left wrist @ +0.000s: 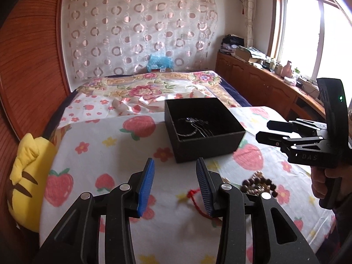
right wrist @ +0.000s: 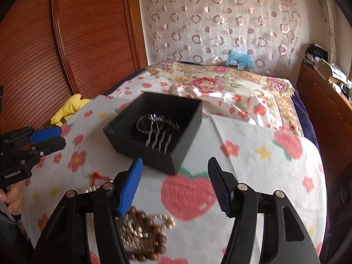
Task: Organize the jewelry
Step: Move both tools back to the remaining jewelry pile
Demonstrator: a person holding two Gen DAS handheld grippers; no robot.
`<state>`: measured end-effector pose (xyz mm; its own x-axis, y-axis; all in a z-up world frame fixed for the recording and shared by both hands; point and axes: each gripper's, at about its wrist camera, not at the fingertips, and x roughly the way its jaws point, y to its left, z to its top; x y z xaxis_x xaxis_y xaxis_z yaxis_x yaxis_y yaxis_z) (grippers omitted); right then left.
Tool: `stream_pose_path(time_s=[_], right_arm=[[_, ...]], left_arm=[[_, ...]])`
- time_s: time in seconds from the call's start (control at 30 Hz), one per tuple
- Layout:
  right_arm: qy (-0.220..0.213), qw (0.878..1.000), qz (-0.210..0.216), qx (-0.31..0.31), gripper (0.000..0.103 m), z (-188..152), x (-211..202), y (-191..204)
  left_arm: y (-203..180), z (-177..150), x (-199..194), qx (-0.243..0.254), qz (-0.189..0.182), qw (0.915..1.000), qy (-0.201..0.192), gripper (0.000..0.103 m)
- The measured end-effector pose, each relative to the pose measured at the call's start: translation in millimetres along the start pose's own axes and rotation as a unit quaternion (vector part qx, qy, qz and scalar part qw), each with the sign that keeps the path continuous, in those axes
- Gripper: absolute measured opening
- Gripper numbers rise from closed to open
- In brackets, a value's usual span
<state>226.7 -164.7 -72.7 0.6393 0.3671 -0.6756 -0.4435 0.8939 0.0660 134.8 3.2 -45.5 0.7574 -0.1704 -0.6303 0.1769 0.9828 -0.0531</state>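
The black box [left wrist: 204, 129] is the landmark here. It sits open on the strawberry sheet [left wrist: 110, 149] of the bed.

Nearest to us, on this side of the box, lie the things not yet put away. A brown bead bracelet [right wrist: 145, 235] rests in a little heap with some shiny gold pieces [right wrist: 132, 233] mixed in. A red string [left wrist: 195, 200] lies on the sheet just beside that heap, also on the near side of the box.

The right gripper [right wrist: 176, 184] hangs above the beads, between them and the box. Its fingers are spread apart and hold nothing. The left gripper [left wrist: 176, 184] hangs on the near side of the box too, above the red string. Its fingers are also apart and empty.

Inside the box are a dark bracelet [right wrist: 151, 123] and a silver hair comb [right wrist: 158, 140] with wavy teeth. So some jewelry looks put away already, I think. The beads, the gold pieces and the red string seem left to go in.

Farther than the box, the flowered blanket [left wrist: 154, 88] covers the bed.
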Motion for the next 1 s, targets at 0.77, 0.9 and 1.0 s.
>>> stream_pose_path(time_s=[0.77,0.9,1.0], right_arm=[[0.068,0.997,0.035,0.024,0.027,-66.5,-1.8,4.0],[0.073,0.997,0.036,0.019,0.027,-71.5,-0.9,7.7],[0.077,0.996,0.037,0.02,0.026,-74.9,2.6,5.2]], left_arm=[[-26.9,-31.9,2.1,0.026,-0.023,0.9983,0.046,0.037],[-26.6,-36.5,9.9,0.024,-0.028,0.9976,0.059,0.037],[-26.9,-38.4,15.7,0.021,-0.035,0.9969,0.068,0.037]])
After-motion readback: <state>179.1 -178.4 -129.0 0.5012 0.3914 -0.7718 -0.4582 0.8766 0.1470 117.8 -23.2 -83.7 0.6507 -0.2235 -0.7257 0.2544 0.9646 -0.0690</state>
